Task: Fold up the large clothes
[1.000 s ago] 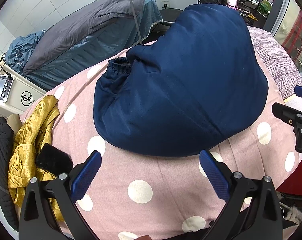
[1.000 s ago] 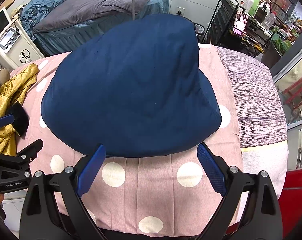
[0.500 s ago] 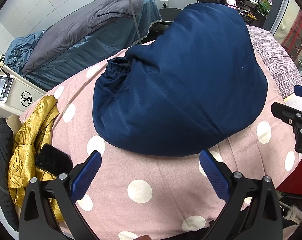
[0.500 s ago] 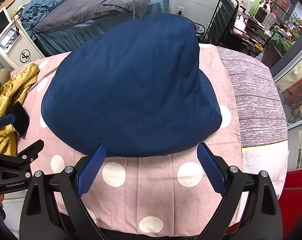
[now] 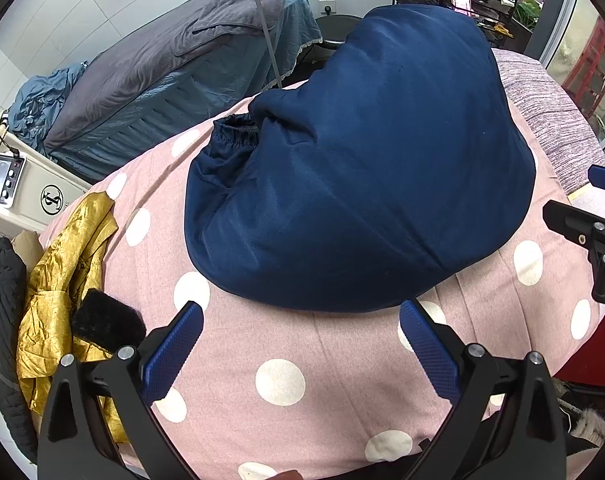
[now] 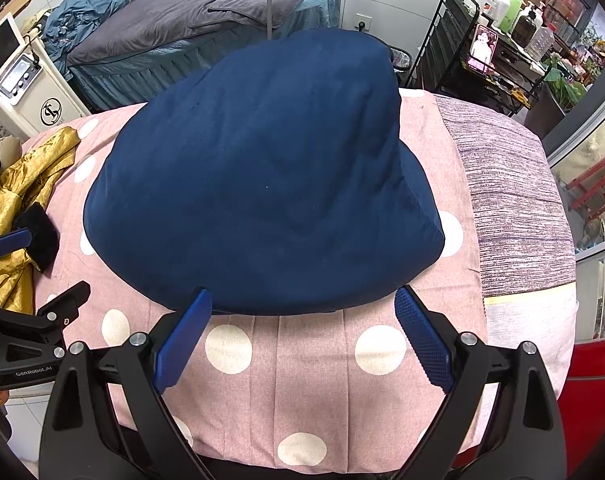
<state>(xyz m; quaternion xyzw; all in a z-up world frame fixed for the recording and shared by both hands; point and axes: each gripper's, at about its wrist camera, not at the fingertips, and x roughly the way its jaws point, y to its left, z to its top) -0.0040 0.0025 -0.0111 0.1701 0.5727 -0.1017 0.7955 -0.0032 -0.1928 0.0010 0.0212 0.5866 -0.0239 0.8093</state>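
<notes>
Navy garment [image 5: 362,168] on spotted bed [image 5: 286,360] — folded

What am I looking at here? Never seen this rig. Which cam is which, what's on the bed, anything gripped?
No robot: a person holds two hand grippers, each with a fisheye camera looking along its blue-padded fingers. One picture comes from the left gripper, the other from the right gripper; each also catches the other at its edge. Both hover open, holding nothing, near the front edge of a navy garment lying on a pink polka-dot cover. Its elastic cuff shows in the left view. A gold garment lies crumpled at the left.
</notes>
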